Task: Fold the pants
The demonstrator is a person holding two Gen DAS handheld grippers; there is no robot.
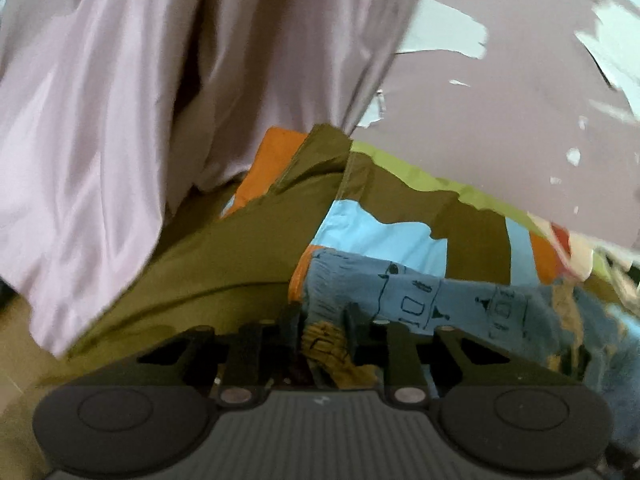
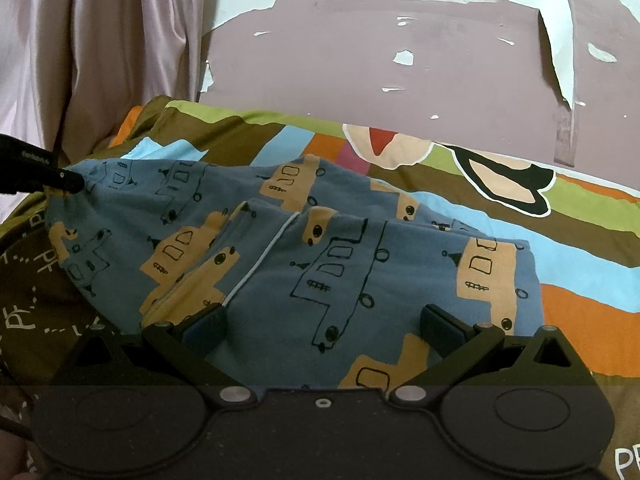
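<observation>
The pants [image 2: 320, 248] are blue with tan truck prints and lie spread in loose folds on a colourful bed cover [image 2: 580, 280]. My right gripper [image 2: 326, 320] hangs just over their near part, open wide, with nothing pinched between its fingers. My left gripper [image 2: 70, 182] shows there as a black tip at the pants' far left edge, where the cloth bunches. In the left wrist view the pants [image 1: 420, 300] run off to the right. The left gripper [image 1: 322, 316] has its fingers close together, with a wad of tan and blue cloth squeezed between them.
A pale pink curtain [image 1: 120, 120] hangs over the bed's left side, also seen as the curtain [image 2: 100, 60] at the upper left. Behind the bed stands a mauve wall [image 2: 400, 40] with peeling paint. The bed cover [image 1: 380, 232] is rumpled near the curtain.
</observation>
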